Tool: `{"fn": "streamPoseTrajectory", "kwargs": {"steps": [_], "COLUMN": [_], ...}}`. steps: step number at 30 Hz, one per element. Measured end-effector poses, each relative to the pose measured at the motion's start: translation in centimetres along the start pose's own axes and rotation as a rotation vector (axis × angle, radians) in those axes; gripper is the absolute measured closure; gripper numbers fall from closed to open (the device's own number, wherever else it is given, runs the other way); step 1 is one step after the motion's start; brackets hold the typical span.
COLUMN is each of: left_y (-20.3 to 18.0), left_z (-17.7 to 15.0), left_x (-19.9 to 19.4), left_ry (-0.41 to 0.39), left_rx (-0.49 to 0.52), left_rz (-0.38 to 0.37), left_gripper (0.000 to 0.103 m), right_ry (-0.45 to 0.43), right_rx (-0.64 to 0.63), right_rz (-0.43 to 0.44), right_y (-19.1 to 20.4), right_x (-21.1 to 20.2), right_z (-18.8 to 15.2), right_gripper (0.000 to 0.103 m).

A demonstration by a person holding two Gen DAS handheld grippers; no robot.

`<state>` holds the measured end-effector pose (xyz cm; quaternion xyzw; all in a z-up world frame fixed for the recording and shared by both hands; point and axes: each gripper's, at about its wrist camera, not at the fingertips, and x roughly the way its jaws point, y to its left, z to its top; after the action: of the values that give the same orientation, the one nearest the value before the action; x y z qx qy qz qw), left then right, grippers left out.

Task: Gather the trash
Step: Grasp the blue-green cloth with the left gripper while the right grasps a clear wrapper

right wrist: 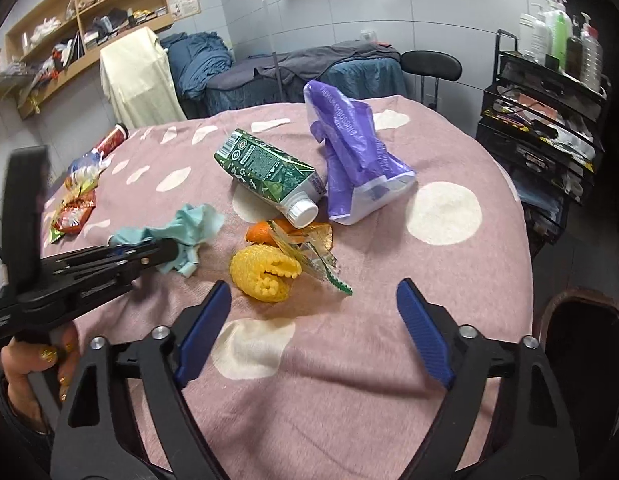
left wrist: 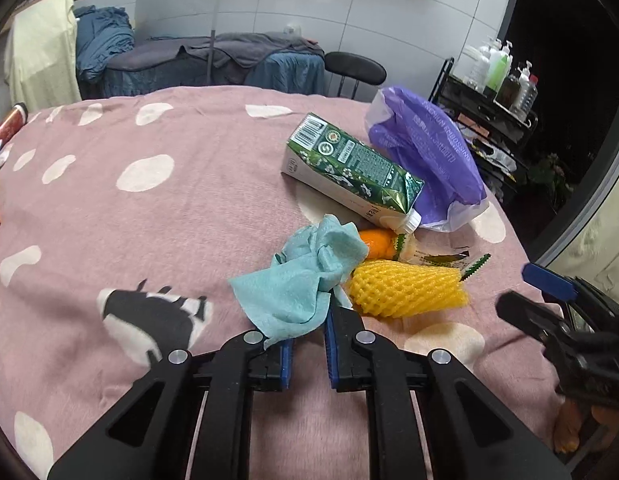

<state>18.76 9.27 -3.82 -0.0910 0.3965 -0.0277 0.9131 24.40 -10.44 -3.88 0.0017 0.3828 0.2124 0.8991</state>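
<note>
Trash lies clustered mid-table; the left gripper pinches the crumpled blue tissue, jaws narrow around it. The right gripper hovers wide apart near the yellow foam net. Next likely comes carrying the tissue to the purple bag.

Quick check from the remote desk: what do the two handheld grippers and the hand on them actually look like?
Both grippers are matte black plastic linkages with round silver pivot bolts and triangular cut-outs. The left gripper and right gripper carry ribbed blue pads on their fingers. No cables show. The left hand has gold glitter nails and a dark sleeve.
</note>
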Motion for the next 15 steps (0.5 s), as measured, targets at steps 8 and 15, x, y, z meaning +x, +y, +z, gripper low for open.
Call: {"fn": "streamPoseTrajectory", "kwargs": {"steps": [8, 15], "left_y": [0.5, 0.3], "left_z": [-1.4, -2.3], "left_x": [-1.1, -1.1], "left_ry": [-0.014, -0.002], "left_rx": [-0.032, -0.032], "left_rz": [-0.005, -0.017], "left_gripper": [0.09, 0.09], "right_ry": [0.044, 0.155], "right_rx": [0.022, -0.014], "right_rz": [0.02, 0.038], "right_y": [-0.7, 0.1], "right_x": [2.5, 5.6], "right_z": [1.7, 2.3], "right_gripper": [0.044, 0.074]}}
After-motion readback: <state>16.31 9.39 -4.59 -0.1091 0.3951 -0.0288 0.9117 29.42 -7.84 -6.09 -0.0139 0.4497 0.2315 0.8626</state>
